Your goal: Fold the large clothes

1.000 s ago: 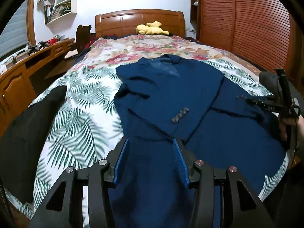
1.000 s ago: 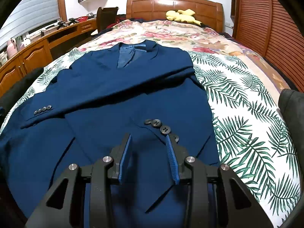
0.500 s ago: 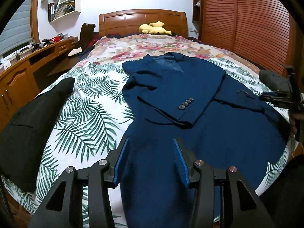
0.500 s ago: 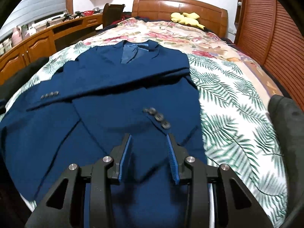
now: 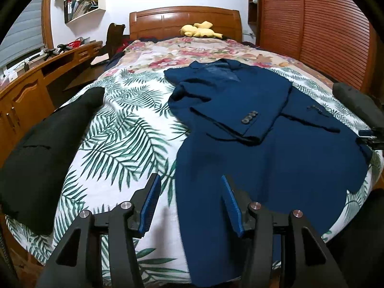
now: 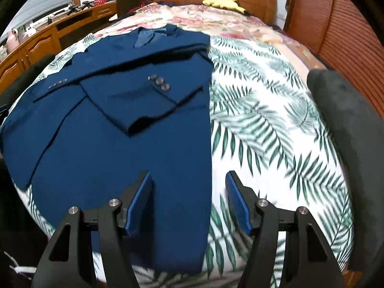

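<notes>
Right now I am holding the left gripper (image 5: 189, 200) with its jaws parted and empty, hanging over the left-hand bottom edge of the blue jacket (image 5: 264, 144), one blue pad over the leaf-print bedspread (image 5: 124, 144) and the other over the cloth. I am bringing the right gripper (image 6: 188, 199) to the opposite bottom corner; its jaws have just been opening wider, and nothing is clamped between them, though the jacket's right edge is running through the gap below. The jacket is lying flat near the foot of the bed, collar toward the headboard (image 5: 184, 19), both sleeves already crossed over the chest with their cuff buttons (image 6: 159, 81) showing. I am judging the step in hand to be taking the hem at both corners, ready to carry it up toward the collar. To do it well I am planning to lower both sets of pads evenly, pinching every layer of cloth but none of the bedspread, keeping the corners level so the fold lands square and the crossed sleeves are not dragged out of place. Farther out, a black garment (image 5: 43, 148) is lying at the left edge of the bed, a dark grey one (image 6: 348, 124) at the right, and a yellow plush toy (image 5: 199, 30) is sitting by the headboard.
</notes>
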`<state>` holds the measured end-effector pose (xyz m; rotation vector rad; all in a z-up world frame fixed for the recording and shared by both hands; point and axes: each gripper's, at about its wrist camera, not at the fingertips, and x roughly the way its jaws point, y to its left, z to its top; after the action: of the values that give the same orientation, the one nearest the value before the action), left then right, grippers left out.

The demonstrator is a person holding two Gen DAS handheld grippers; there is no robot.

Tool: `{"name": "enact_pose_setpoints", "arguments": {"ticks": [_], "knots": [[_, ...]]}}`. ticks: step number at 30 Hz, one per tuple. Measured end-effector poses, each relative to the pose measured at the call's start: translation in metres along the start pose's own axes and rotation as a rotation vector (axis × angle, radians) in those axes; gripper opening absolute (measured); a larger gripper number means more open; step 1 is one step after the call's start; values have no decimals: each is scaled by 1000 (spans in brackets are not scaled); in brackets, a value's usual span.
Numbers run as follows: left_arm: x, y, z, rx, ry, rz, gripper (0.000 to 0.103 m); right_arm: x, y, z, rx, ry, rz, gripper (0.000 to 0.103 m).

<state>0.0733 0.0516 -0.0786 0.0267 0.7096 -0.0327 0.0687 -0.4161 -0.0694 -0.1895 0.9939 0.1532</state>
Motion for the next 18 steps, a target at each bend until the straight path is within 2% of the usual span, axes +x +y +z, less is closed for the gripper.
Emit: {"name": "enact_pose_setpoints", "arguments": {"ticks": [4, 8, 9, 12, 15, 18], "knots": [[-1, 3, -4, -5, 10, 4, 54, 7, -6, -9, 17, 39, 42, 65], [-1, 5, -7, -13, 24, 6, 54, 10, -10, -7, 50, 42, 75, 64], [-2, 5, -8, -14, 28, 6, 54, 11, -8, -6, 45, 43, 81, 54], [-2, 7, -11, -11, 40, 9, 54, 7, 0, -3, 21, 28, 124, 39], [-1, 9, -15, -14, 56, 4, 54, -2, 11, 0, -3, -9, 156, 38], [-2, 10, -17, -22, 66, -6, 55, -2, 16, 1, -10, -7, 141, 38]]}}
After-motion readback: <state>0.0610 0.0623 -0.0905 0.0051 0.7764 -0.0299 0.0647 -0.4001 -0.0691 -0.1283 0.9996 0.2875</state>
